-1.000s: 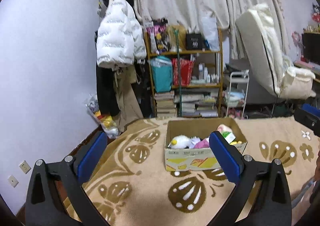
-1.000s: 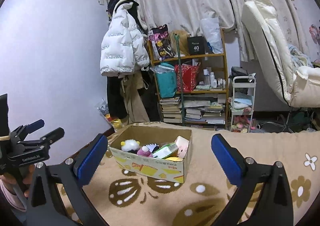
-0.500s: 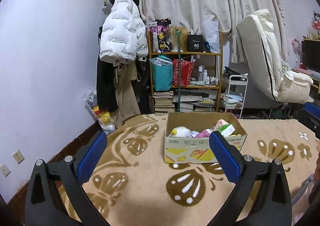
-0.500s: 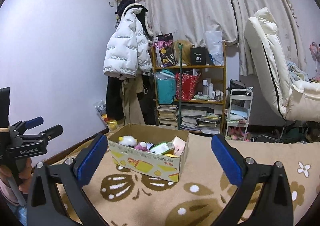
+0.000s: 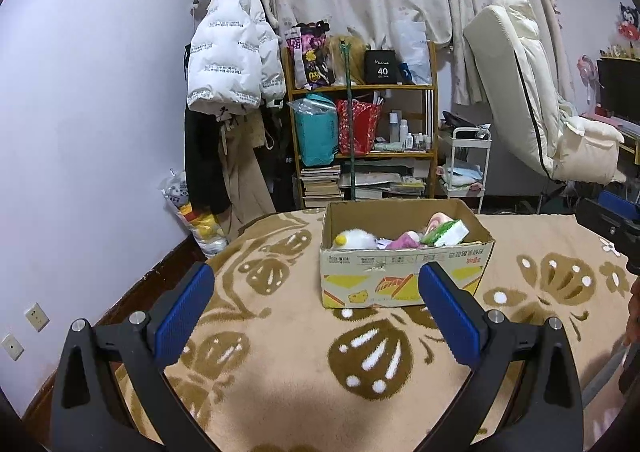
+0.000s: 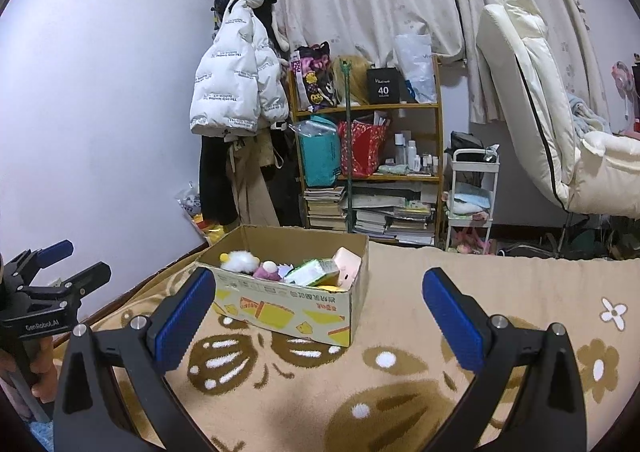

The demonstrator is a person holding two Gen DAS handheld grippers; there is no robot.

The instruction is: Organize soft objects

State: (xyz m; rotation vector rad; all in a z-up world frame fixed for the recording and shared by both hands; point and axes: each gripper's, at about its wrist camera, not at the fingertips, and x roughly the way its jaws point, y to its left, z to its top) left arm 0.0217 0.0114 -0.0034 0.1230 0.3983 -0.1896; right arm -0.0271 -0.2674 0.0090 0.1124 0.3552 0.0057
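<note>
Left gripper (image 5: 316, 292) is spread wide with nothing between the blue pads; right gripper (image 6: 318, 296) likewise, wide apart and carrying nothing. Both hover above the patterned blanket (image 5: 280, 364), short of the cardboard box (image 5: 404, 272).

Box sits toward the blanket's far edge. The soft things lie inside it: white fluffy toy (image 5: 354, 241) at the left end, pink-purple plush (image 5: 402, 242) mid, green-and-white sponge-like block (image 5: 446, 232) and a pink piece (image 6: 347, 267) at the right end. No loose soft items visible on the blanket. That fits either everything already packed or a box waiting to be sorted out; can't settle which.

Risks if a reach into the box follows:
- items are piled touching, so a wide grasp could drag a neighbour along
- plush compresses, so a shallow pinch may slip off
- box is light and the blanket soft, so catching the wall with a finger could shove or tip it
- both grippers aimed at one box could clash
</note>
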